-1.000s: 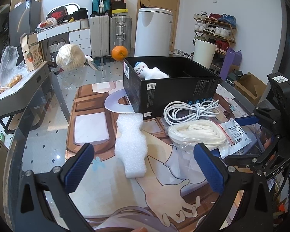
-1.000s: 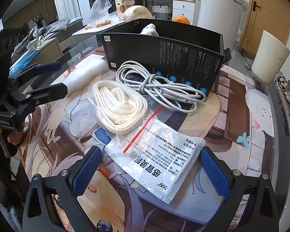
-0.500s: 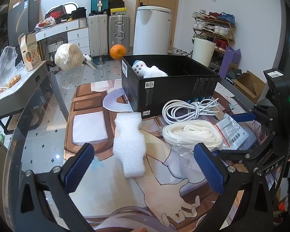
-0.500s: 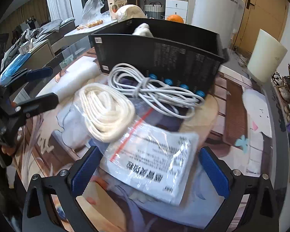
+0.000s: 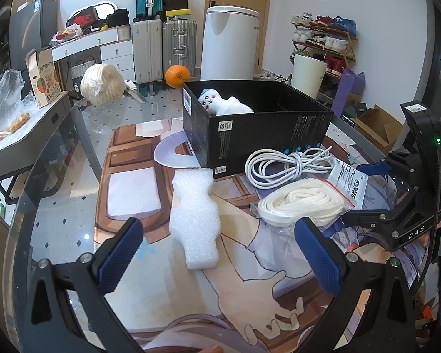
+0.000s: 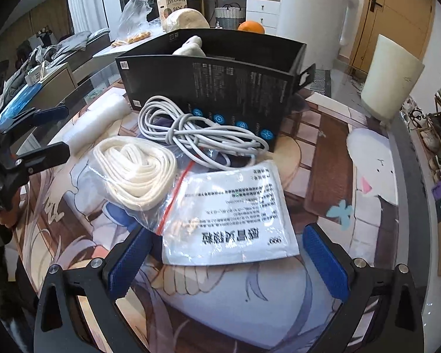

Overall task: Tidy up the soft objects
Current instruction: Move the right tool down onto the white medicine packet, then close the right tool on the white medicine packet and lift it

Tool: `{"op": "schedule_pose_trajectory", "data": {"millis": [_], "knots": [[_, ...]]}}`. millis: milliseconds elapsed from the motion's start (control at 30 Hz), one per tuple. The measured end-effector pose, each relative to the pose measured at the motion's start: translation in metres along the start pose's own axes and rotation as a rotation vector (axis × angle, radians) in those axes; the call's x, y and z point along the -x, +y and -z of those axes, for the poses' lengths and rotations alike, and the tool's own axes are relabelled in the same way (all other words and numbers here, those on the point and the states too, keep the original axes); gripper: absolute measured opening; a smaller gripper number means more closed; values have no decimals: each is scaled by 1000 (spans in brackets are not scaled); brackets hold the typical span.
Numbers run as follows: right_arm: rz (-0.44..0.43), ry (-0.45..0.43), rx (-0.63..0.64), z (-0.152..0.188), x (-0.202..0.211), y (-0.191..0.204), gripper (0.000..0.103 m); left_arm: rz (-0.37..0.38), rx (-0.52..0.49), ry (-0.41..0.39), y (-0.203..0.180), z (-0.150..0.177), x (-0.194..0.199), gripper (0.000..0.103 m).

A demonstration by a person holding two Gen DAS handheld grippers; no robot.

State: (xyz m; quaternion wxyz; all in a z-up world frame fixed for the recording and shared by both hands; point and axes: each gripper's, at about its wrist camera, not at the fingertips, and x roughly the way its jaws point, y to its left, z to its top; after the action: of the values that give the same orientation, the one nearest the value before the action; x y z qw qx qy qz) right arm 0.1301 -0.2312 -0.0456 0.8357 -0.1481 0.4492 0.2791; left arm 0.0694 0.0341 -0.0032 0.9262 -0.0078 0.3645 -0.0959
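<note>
Two grippers are held with jaws spread wide and nothing between them. The left gripper (image 5: 220, 257) is aimed at a white foam block (image 5: 194, 216), which is seen whole only in the left wrist view (in the right wrist view just its end (image 6: 98, 117) shows, beside the box). A black box (image 5: 258, 129) is shown with a white plush toy (image 5: 220, 103) inside. The right gripper (image 6: 226, 260) is poised over a printed sachet (image 6: 229, 214), whose sheet is laid out fully in its own view alone. A bagged white rope (image 6: 135, 172) and a coiled white cable (image 6: 197, 131) lie against the box front.
</note>
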Motion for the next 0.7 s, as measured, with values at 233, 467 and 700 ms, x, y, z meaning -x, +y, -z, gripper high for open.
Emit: {"op": "schedule_pose_trajectory", "data": {"millis": [233,467,700], "knots": [[-20,-20,18,-4,1,5,76,2,-1,1,0,1,0,103],[-38,-26,47,1,11,1,31,7,6,-2,2,1,-1,103],[-24,-32,55,7,18,-4,23,8,7,-2,3,1,-1,103]]}}
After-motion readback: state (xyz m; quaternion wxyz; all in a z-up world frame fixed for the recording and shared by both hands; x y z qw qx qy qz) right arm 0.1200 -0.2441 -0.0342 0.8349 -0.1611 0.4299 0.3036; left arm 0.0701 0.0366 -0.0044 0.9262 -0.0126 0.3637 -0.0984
